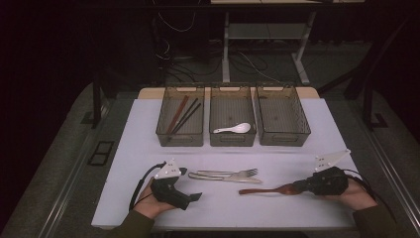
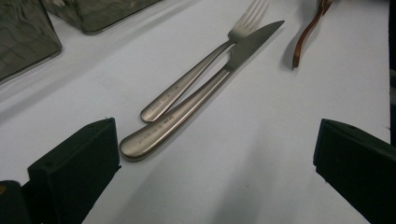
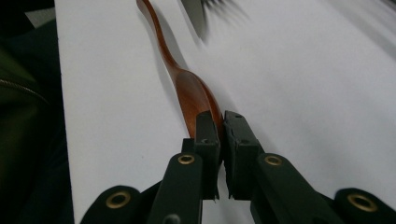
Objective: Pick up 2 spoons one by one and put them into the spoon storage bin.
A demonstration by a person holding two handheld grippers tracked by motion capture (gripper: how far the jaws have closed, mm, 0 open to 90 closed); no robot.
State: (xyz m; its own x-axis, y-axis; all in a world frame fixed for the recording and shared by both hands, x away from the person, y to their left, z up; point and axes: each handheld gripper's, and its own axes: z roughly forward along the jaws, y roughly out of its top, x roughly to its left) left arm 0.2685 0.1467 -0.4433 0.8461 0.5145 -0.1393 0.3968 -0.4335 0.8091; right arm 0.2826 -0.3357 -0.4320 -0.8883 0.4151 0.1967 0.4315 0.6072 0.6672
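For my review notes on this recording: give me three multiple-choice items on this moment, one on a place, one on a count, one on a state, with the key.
1. Where does the white spoon lie?
A. left bin
B. middle bin
C. on the table

2. How many clear bins stand at the far side of the table?
A. two
B. three
C. four

3. How is the right claw?
A. shut on the wooden spoon
B. wide open above it
C. shut on the fork

Key: 1 B, it rests on the middle bin's floor; 2 B, three stand side by side; 3 A, the right gripper view has its jaws pinching the spoon's bowl end.
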